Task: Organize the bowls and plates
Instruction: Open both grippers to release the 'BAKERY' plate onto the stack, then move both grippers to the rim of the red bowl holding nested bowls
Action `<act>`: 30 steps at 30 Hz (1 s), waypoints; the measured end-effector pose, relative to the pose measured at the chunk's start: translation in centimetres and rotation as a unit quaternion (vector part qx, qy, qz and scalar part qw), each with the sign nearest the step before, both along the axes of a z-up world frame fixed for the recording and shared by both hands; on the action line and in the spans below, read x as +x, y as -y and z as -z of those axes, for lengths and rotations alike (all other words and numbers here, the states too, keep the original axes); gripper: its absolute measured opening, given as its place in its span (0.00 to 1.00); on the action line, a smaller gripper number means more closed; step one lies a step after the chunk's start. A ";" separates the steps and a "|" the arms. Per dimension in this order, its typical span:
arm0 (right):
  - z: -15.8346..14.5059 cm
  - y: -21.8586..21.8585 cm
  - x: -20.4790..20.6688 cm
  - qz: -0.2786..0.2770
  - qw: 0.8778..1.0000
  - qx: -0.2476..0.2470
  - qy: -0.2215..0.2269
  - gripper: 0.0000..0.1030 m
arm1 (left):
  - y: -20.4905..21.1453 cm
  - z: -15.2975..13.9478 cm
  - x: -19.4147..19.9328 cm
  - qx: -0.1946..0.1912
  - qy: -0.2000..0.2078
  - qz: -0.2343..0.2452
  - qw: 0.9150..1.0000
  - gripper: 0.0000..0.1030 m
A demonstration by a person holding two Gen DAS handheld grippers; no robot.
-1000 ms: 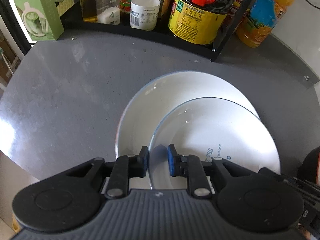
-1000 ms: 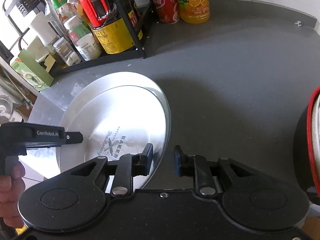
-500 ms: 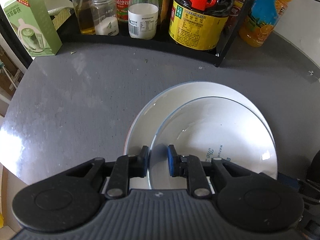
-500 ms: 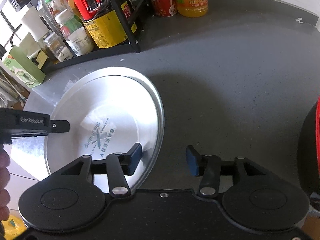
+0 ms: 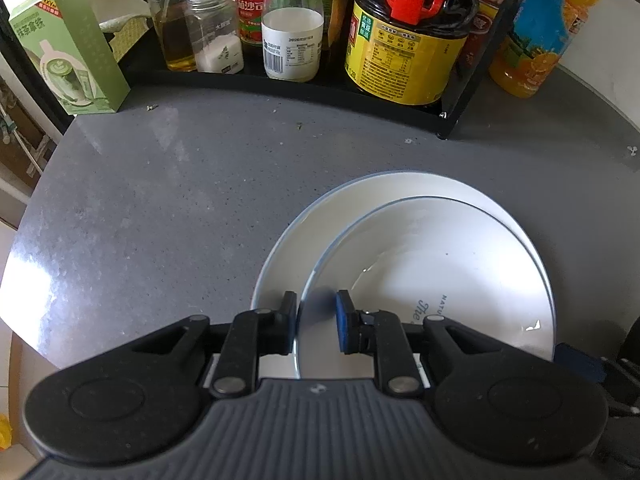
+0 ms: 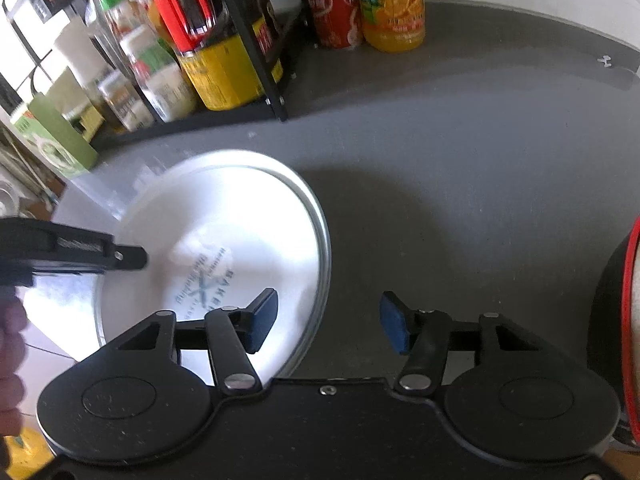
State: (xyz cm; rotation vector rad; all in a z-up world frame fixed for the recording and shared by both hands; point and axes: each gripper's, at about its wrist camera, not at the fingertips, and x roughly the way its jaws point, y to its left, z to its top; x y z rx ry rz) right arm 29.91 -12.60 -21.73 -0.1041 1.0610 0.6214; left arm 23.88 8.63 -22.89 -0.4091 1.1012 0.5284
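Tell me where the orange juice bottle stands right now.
The orange juice bottle stands at the counter's back edge by the wall, right of the black rack, next to a red can.

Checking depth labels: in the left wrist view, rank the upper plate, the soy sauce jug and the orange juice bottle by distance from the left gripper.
1. Upper plate: its rim is clamped in the left gripper.
2. Soy sauce jug: on the rack, ahead.
3. Orange juice bottle: far right, beyond the rack's end.
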 end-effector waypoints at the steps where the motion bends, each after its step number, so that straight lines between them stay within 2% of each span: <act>1: -0.2 0.2 0.0 0.000 1.000 0.004 0.001 0.53 | 0.0 0.0 0.0 0.001 0.000 0.000 1.000 0.18; 6: -1.0 1.1 -0.3 0.006 1.000 0.018 0.006 0.51 | 0.2 0.1 -0.1 0.005 -0.002 0.004 1.000 0.18; 11: -1.7 2.2 -0.7 0.019 0.999 0.030 0.010 0.51 | 1.0 -0.1 0.0 0.029 -0.022 0.019 0.999 0.19; 14: -2.2 2.7 -0.9 0.025 0.999 0.037 0.015 0.51 | 1.3 -0.7 -0.4 0.037 -0.016 0.018 0.999 0.29; 16: -2.5 3.0 -1.1 0.027 0.999 0.040 0.019 0.51 | 1.3 -1.1 -0.7 0.038 -0.013 0.017 0.999 0.41; 19: -2.9 3.4 -1.6 0.030 0.998 0.046 0.021 0.51 | 1.5 -1.7 -1.4 0.047 -0.005 0.015 0.999 0.50; 26: -4.4 5.2 -2.8 0.044 0.996 0.067 0.035 0.52 | 1.8 -3.1 -3.0 0.047 0.002 0.011 0.999 0.53; 29: -5.2 6.6 -3.3 0.055 0.995 0.080 0.038 0.52 | 2.2 -3.9 -3.8 0.031 0.009 0.006 0.999 0.54; 30: -5.4 7.0 -3.4 0.059 0.994 0.082 0.038 0.52 | 2.3 -4.2 -4.0 0.026 0.012 0.006 1.000 0.58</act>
